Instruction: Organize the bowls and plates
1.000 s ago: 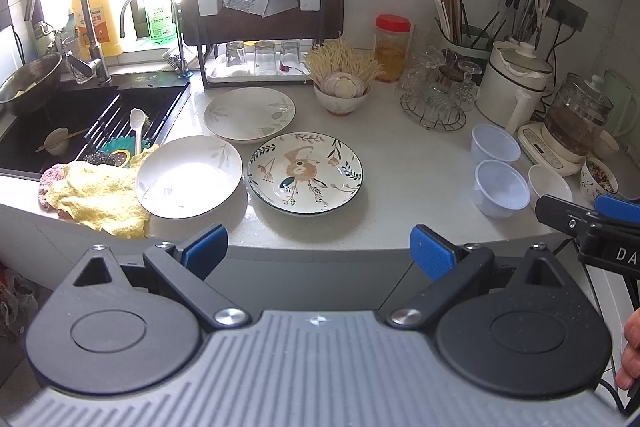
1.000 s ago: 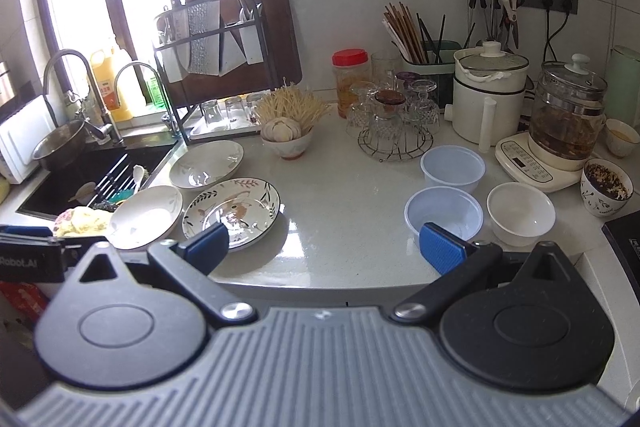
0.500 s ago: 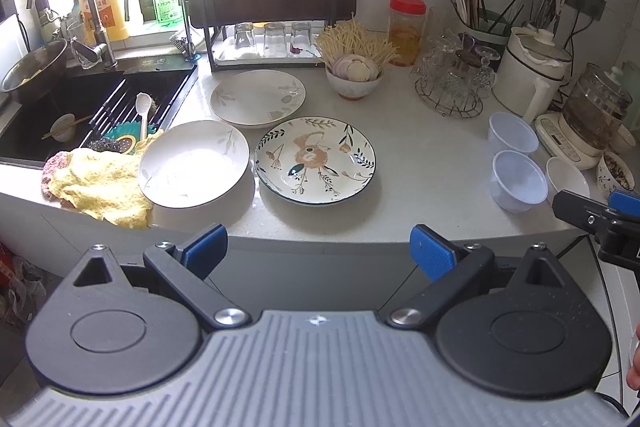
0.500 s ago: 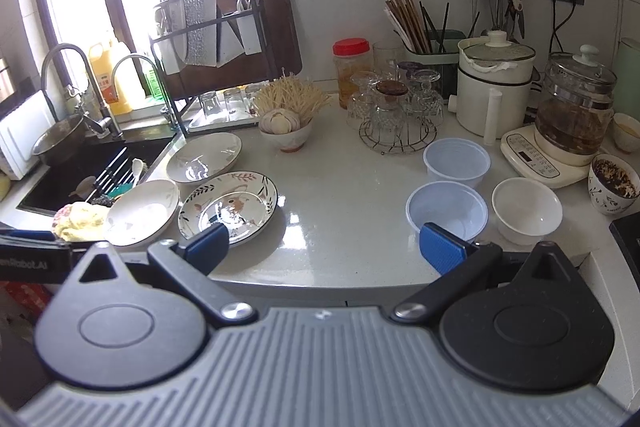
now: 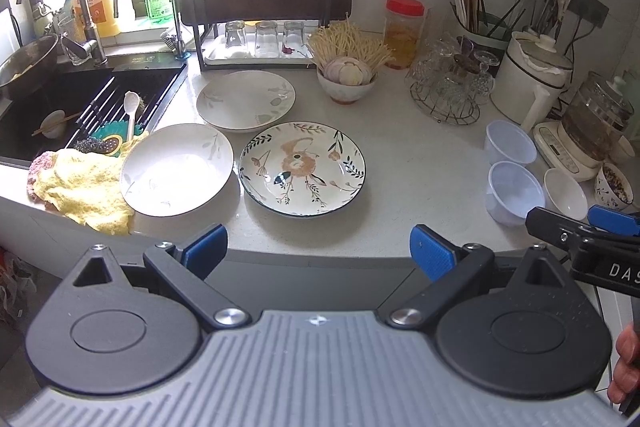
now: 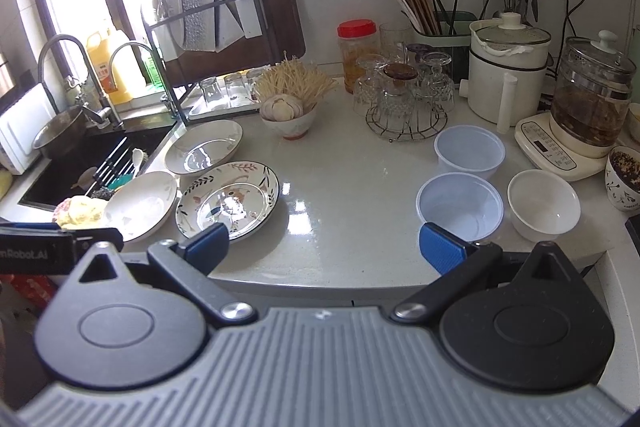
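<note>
Glossy speckled countertop (image 5: 420,167); round patterned ceramic plate (image 5: 302,167), translucent plastic bowls (image 6: 460,205).

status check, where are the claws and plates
Left claw and right claw open, empty, short of the counter. Three plates, patterned plate nearest, untouched. Nothing blocking.

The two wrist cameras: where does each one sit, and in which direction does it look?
Left wrist: sits on the left gripper, before the counter edge, facing the three plates; its open jaws show, also the right gripper and a hand.
Right wrist: sits on the right gripper, facing the plastic bowls; its open jaws and the left gripper's tip show.
Both share the patterned plate and the plastic bowls.
</note>
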